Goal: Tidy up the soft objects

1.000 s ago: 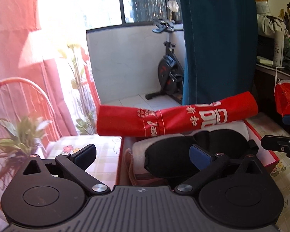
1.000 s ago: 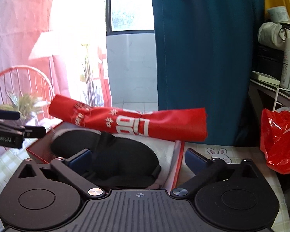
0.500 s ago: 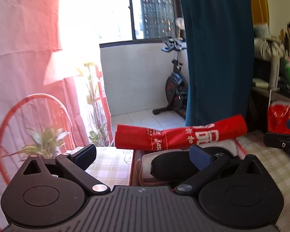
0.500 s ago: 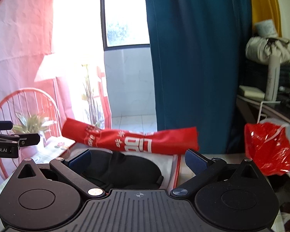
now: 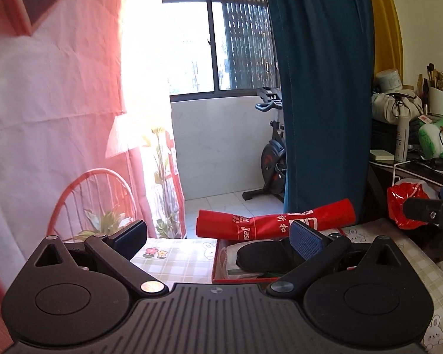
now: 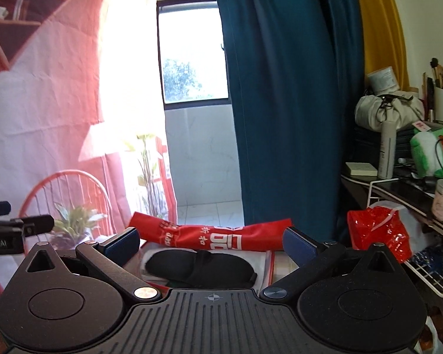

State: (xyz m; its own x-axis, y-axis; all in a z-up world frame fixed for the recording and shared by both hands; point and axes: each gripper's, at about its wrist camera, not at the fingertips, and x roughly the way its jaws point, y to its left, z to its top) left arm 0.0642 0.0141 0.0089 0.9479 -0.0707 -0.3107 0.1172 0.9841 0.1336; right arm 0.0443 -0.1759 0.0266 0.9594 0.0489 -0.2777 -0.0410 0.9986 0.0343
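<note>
I stood at a table (image 5: pixel 177 261) covered in a pale checked cloth printed with bunnies and flowers. At twelve o'clock a window (image 5: pixel 215 47) gave onto a white-tiled balcony with an exercise bike (image 5: pixel 273 159), half hidden by a teal curtain (image 5: pixel 322 94). A pink curtain (image 5: pixel 53 112) filled the nine o'clock side, with a red wire chair (image 5: pixel 94 194) and a potted plant (image 5: pixel 103 224) below it. At three o'clock a cluttered dark shelf (image 6: pixel 398 183) held a green plush toy (image 6: pixel 437 153), and a red plastic bag (image 6: pixel 378 230) hung beneath it.

The red box (image 5: pixel 218 261) sat on the cloth at about one o'clock from my left gripper (image 5: pixel 218 237). In it lay a folded white towel (image 6: pixel 262 261) with a black sleep mask (image 6: pixel 200 267) on top. A rolled red cloth (image 5: pixel 276 219) with white lettering rested across the far rim of the box, its long axis running from nine to three o'clock and tilted slightly, the three o'clock end higher in the left view. The mask's long axis ran the same way.

My left gripper was spread wide and held nothing, hanging above the near table edge. My right gripper (image 6: pixel 212 240) was also spread wide and held nothing, and the box contents showed between its fingers. Neither touched the cloth or the mask.
</note>
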